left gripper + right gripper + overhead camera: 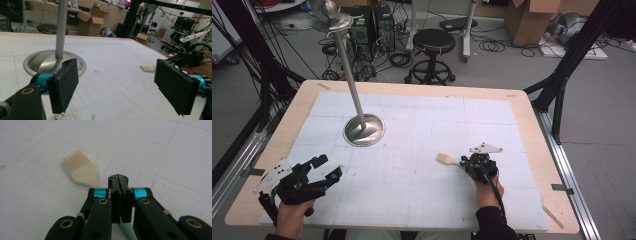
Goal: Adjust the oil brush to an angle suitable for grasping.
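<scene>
A cream-coloured silicone pastry brush with a flat comb of bristles (81,168) is being held by the right gripper (121,180), whose two black jaws are pressed fully together on the brush's handle; a pale green stretch of that handle is being shown beneath the jaws in the right gripper view. In the high view the brush (445,159) is lying low over the white gridded mat (422,190), right of the centre, with its bristle end pointing away from the right gripper (467,161) towards the left. The left gripper (323,167) is being kept at the mat's near left corner, its padded jaws spread wide with nothing between them. A polished steel stand with a round domed base and a thin upright pole (364,129) is being left well apart from the brush, farther back on the left.
</scene>
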Demonstrator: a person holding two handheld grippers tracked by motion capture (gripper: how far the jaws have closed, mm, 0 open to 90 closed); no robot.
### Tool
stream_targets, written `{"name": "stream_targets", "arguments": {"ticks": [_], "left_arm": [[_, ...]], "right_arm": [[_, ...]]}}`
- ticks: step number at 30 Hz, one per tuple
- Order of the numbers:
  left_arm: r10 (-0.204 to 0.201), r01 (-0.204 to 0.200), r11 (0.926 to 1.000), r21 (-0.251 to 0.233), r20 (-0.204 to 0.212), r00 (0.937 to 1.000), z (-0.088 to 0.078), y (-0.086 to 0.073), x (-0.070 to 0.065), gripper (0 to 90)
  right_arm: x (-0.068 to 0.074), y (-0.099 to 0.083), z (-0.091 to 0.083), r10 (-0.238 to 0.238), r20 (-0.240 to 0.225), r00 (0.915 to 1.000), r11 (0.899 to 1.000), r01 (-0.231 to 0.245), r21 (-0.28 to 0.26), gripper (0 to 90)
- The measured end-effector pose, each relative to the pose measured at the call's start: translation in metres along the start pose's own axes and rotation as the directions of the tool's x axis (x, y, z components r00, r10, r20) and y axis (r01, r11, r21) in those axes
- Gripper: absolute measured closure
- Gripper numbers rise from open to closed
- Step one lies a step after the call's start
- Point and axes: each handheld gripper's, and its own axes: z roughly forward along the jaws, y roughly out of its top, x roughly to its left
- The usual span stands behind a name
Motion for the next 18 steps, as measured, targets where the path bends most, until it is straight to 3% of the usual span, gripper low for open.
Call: {"name": "stream_targets", "arguments": {"ticks": [3,6,10,12,13,14,16,18], "left_arm": [[0.003,-0.003,1.0000,0.006,0.004,1.0000,0.001,0.000,0.000,19.9],[0.011,-0.011,0.9999,0.013,0.009,0.9999,0.002,-0.001,-0.001,20.0],[0.007,-0.007,0.9999,0.013,0.010,0.9999,0.002,-0.001,-0.001,20.0],[0.001,-0.001,1.0000,0.009,0.009,1.0000,0.002,-0.001,-0.001,20.0],[0.000,0.000,1.0000,0.009,0.010,0.9999,0.002,-0.001,-0.001,20.0],[0.000,0.000,1.0000,0.009,0.010,0.9999,0.002,-0.001,-0.001,20.0],[0.003,-0.003,0.9999,0.012,0.011,0.9999,0.002,-0.001,-0.001,20.1],[0.006,-0.006,0.9999,0.012,0.011,0.9999,0.002,-0.001,-0.001,20.1]], "right_arm": [[0.000,0.002,0.008,0.011,0.009,0.9999,1.000,-0.011,0.012,89.4],[0.001,0.007,0.017,0.032,-0.011,0.9994,0.999,-0.032,0.020,89.4],[0.009,0.010,0.021,0.013,-0.039,0.9992,1.000,-0.012,0.027,89.4],[0.011,0.010,0.020,0.013,-0.084,0.9964,0.999,-0.011,0.036,89.3],[0.014,0.008,0.018,0.000,-0.141,0.9900,0.999,0.006,0.047,89.3],[0.014,0.008,0.018,0.000,-0.141,0.9900,0.999,0.006,0.047,89.3],[0.021,0.005,0.014,-0.029,-0.216,0.9759,0.998,0.040,0.045,89.4],[0.028,0.002,0.012,-0.047,-0.252,0.9666,0.997,0.060,0.046,89.4]]}}
